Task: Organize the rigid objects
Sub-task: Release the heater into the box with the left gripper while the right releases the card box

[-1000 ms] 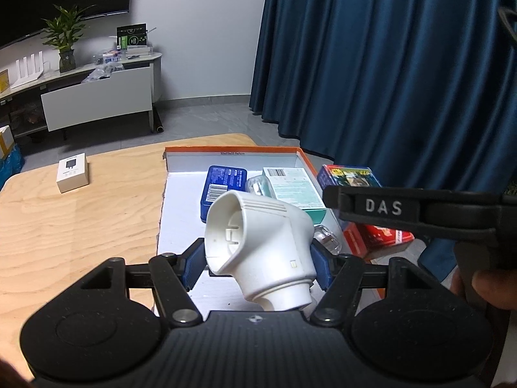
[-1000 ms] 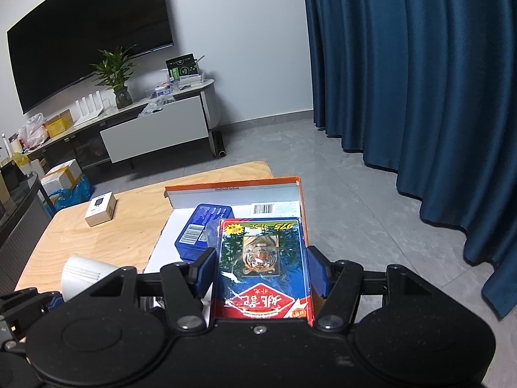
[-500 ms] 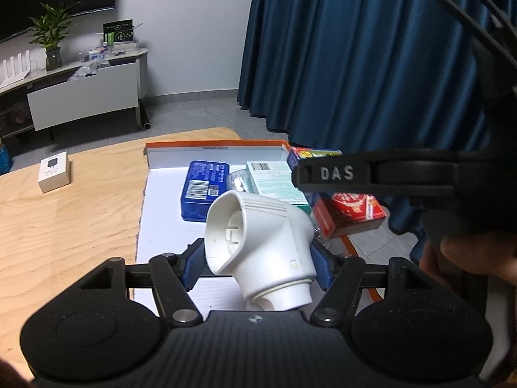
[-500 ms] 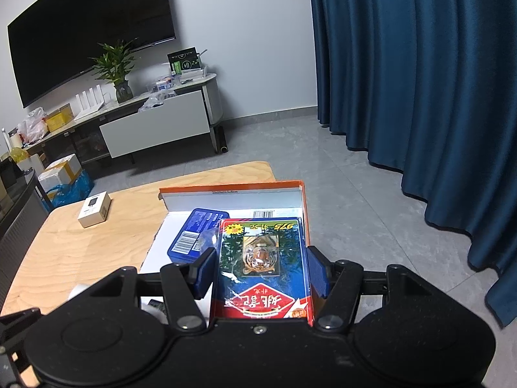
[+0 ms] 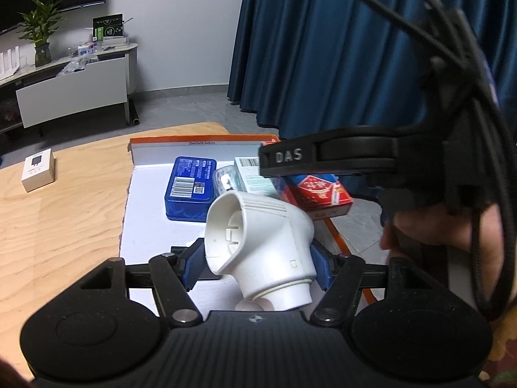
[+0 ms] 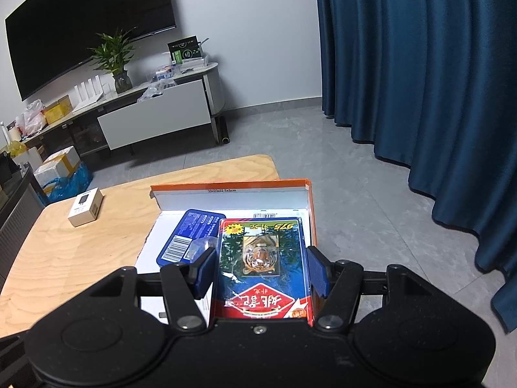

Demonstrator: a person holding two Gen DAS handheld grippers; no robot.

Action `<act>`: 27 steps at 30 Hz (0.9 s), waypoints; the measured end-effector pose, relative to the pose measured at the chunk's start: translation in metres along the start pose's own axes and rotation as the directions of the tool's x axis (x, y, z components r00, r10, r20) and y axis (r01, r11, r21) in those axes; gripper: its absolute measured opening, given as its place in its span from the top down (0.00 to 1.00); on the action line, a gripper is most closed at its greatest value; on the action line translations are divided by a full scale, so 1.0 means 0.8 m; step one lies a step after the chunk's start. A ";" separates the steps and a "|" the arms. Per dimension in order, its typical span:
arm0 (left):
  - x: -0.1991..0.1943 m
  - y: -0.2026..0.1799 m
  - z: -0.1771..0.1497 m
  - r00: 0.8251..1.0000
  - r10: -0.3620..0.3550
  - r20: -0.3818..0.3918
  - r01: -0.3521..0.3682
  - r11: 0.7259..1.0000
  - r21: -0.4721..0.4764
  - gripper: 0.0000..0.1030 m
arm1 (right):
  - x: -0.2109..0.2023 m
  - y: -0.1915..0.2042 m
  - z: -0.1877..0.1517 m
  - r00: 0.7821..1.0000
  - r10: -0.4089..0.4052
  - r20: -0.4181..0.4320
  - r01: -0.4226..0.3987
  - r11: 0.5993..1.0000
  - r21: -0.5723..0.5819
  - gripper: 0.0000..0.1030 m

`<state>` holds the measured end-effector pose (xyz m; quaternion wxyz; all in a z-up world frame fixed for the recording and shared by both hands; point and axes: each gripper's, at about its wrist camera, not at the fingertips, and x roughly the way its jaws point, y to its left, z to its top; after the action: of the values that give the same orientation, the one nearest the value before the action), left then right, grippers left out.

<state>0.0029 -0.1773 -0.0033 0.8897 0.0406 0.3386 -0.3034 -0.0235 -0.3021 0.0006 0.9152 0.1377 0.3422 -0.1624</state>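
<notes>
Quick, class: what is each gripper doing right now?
Left gripper: closed on the white plug adapter.
Right gripper: closed on the card box.

The left gripper (image 5: 258, 260) clamps a white angled plastic adapter (image 5: 260, 245) above the orange-rimmed white cardboard box (image 5: 145, 226), which contains a blue rectangular tin (image 5: 189, 189). The right gripper (image 5: 326, 158) holds a red carton (image 5: 318, 195).

Black gripper (image 5: 257, 263), blue pads (image 5: 193, 266), "DAS" marking
</notes>
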 end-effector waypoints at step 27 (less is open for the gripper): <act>0.021 -0.009 0.003 0.995 -0.095 -0.006 0.096 0.995 0.002 0.35 | 0.049 -0.001 0.041 0.999 0.003 0.034 -0.001 0.999 -0.044 0.31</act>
<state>0.0096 -0.1924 -0.0110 0.8731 0.0265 0.3425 -0.3459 0.0233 -0.3228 -0.0019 0.9239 0.1152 0.3298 -0.1563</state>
